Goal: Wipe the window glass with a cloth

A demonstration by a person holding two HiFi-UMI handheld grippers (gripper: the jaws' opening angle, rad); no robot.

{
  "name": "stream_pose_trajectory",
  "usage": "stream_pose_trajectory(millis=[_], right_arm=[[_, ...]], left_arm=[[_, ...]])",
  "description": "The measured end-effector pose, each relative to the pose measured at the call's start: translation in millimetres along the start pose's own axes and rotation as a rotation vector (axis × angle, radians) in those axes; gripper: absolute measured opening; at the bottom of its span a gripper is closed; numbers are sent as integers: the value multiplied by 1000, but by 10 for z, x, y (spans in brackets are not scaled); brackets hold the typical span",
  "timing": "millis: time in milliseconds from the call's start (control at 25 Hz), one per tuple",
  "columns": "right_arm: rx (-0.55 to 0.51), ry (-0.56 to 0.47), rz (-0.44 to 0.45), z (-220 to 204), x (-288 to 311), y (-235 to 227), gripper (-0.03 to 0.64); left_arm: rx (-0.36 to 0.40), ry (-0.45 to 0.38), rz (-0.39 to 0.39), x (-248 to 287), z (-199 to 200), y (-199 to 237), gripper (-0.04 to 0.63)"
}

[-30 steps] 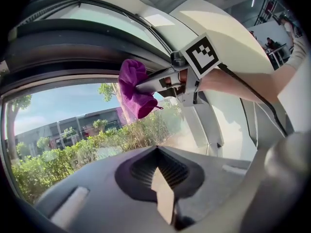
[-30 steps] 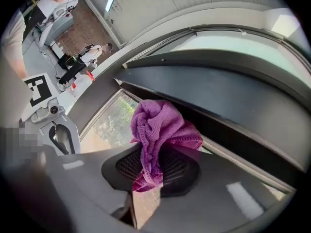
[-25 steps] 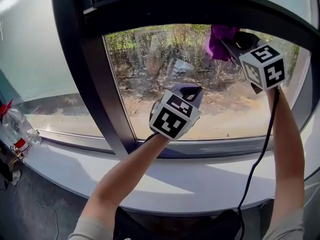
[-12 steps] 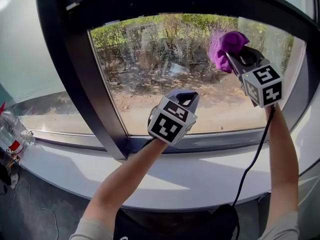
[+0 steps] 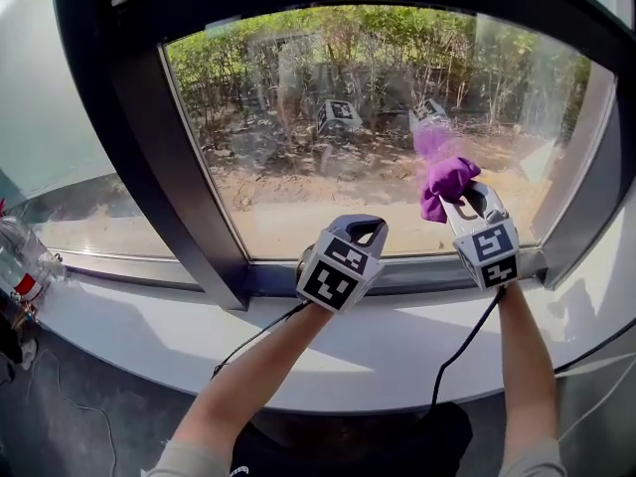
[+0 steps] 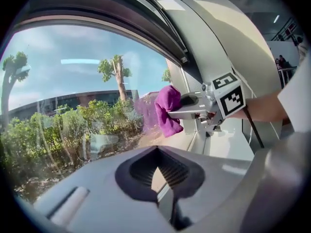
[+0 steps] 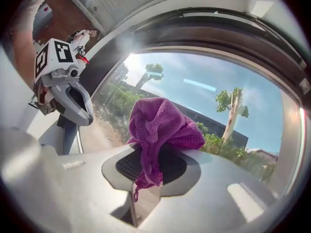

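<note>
The window glass (image 5: 378,117) fills the head view, set in a dark frame (image 5: 139,167) above a white sill (image 5: 378,351). Only this view shows the sandy ground and shrubs outside, both marker cubes reflected in the pane, and both forearms reaching over the sill. The two gripper views look upward instead; sky, trees and a long building appear only there.

The right tool (image 5: 454,199) has its jaws closed on a purple cloth (image 5: 445,179). The right gripper view shows the cloth bunched above the jaws with a strip pinched between them. The left gripper view shows the cloth at the lower right of the pane, its purple reflection adjoining it.

The left tool (image 5: 360,232) has its jaws together and holds nothing, near the pane's bottom edge. A plastic bottle (image 5: 25,256) shows at the far left, by the sill's end.
</note>
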State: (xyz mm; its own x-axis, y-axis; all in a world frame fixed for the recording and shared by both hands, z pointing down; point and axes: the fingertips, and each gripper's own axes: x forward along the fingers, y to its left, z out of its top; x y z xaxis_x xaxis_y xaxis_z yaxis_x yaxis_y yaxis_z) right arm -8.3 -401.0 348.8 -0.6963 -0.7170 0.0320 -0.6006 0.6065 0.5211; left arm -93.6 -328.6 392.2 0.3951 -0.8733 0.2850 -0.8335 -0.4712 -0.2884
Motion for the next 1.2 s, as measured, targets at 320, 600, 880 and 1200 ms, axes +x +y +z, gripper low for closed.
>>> stream_pose_trajectory(millis=[320, 600, 880, 1200], right_arm=[[56, 156, 69, -1075, 90, 555, 106], [55, 323, 129, -1804, 141, 910, 106], [50, 457, 110, -2135, 155, 1073, 106], [26, 496, 60, -2107, 186, 1061, 107]], left_arm=[[-35, 65, -20, 190, -539, -174, 0], [-43, 106, -37, 244, -800, -288, 0], [-63, 132, -54, 195, -1053, -307, 0], [-29, 86, -113, 159, -1038, -324, 0]])
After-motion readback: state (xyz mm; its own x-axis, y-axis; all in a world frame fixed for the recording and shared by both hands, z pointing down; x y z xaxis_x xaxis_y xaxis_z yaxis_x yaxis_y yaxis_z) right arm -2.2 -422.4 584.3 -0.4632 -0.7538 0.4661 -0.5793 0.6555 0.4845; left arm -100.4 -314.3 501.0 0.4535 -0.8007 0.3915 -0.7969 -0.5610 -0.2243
